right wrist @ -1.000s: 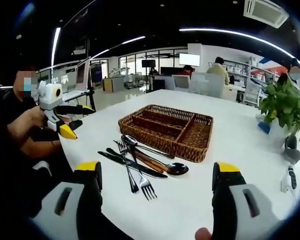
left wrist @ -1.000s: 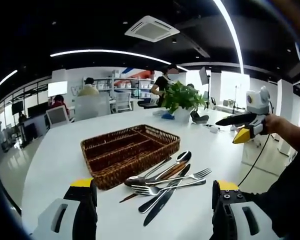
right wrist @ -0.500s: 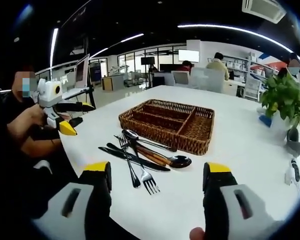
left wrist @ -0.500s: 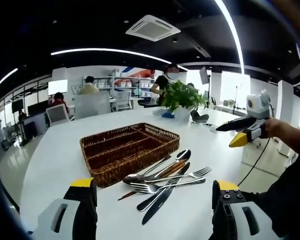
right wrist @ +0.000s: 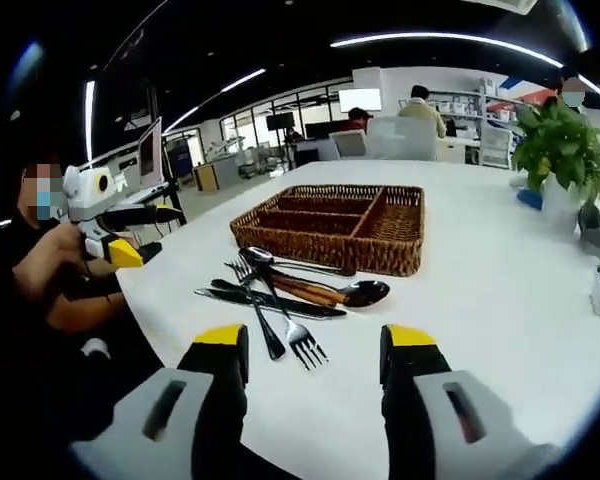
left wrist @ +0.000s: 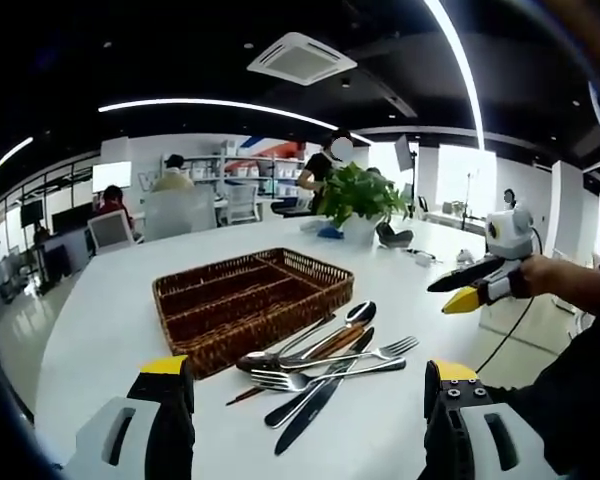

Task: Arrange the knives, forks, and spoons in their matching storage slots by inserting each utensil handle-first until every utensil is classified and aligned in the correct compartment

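Left gripper (left wrist: 300,375) is hovering above the near table edge, jaws spread wide and holding nothing. Ahead and slightly left, the wicker tray (left wrist: 195,335) is sitting on the white table (left wrist: 100,330) with its compartments apparently bare. Just right of the tray, touching its near wall, the utensil pile (left wrist: 320,360) is lying crossed: spoons, forks and dark-handled knives overlapping one another. Farther right, the right gripper (left wrist: 460,290) is hanging off the table side in the person's hand; from that angle I cannot tell its jaw gap. In the right gripper view the jaws are standing parted and grasping nothing, pointing toward a fork (right wrist: 302,340) at the pile's near end. No utensil appears sorted yet. Risks, as judgement: because the pieces are interlaced, pinching one is likely to drag or flick its neighbours; thin flat metal may slip from the pads; a grasp at the wrong end would complicate handle-first insertion; a nudge could slide the light tray.
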Demonstrator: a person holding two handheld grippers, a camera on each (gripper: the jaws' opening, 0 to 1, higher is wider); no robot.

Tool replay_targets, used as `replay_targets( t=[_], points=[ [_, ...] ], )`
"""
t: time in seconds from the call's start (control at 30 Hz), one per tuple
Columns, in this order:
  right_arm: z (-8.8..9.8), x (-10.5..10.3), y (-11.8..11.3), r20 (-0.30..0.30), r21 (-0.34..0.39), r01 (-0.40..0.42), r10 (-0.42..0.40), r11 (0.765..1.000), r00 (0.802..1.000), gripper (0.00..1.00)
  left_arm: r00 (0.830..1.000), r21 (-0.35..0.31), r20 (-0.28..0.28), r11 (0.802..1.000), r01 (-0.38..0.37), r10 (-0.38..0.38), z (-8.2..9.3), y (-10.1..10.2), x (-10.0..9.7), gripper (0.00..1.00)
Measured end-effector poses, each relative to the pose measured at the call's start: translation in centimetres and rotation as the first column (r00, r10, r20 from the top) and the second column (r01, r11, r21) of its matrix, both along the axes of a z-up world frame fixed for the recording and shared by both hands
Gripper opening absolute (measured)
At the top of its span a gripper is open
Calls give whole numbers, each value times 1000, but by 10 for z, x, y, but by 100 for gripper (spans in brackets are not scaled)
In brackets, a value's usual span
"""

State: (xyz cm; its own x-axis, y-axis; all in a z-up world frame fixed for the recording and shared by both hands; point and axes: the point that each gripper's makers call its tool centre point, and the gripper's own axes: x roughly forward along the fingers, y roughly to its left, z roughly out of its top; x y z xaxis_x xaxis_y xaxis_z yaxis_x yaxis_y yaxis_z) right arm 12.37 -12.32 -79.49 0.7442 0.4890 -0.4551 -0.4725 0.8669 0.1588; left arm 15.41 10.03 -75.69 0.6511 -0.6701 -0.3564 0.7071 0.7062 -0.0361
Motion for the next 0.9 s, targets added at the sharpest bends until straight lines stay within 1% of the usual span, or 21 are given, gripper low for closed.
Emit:
replay_targets(
  t=[0.07, 0.1, 0.23, 0.3, 0.33, 0.4, 0.57, 0.77, 0.9],
  points=[
    [-7, -1, -1, -12, 7, 13, -13, 1000, 1000, 51, 1000, -2, 3, 1000, -2, 2, 1, 0, 0, 100],
    [-11, -2, 0, -25, 24, 19, -19, 1000, 1000, 50, 1000, -3, 5, 1000, -2, 2, 1, 0, 0, 100],
    [-18, -3, 0, -44, 66, 42, -39, 997, 998, 45, 1000, 1, 4, 1000, -5, 5, 1, 1, 1, 100],
    [-21, -3, 0, -58, 106, 58, -52, 993, 997, 41, 1000, 1, 4, 1000, -5, 5, 1, 2, 1, 100],
    [-23, -3, 0, -68, 133, 73, -64, 989, 996, 41, 1000, -1, 4, 1000, -2, 2, 1, 1, 0, 100],
    [-27, -4, 0, -92, 161, 86, -72, 983, 993, 41, 1000, -2, 2, 1000, 3, -3, 0, -1, -2, 100],
    [-37, -5, 0, -105, 157, 100, -84, 983, 991, 37, 1000, -4, -2, 1000, 9, -9, -2, -4, -4, 100],
    [-47, -3, 4, -131, 185, 111, -88, 976, 987, 32, 1000, -4, -1, 1000, 11, -11, -1, -7, -6, 100],
    [-49, -2, 8, -140, 211, 114, -86, 971, 986, 30, 1000, 1, -4, 1000, 11, -11, -2, -7, -8, 100]
  ],
)
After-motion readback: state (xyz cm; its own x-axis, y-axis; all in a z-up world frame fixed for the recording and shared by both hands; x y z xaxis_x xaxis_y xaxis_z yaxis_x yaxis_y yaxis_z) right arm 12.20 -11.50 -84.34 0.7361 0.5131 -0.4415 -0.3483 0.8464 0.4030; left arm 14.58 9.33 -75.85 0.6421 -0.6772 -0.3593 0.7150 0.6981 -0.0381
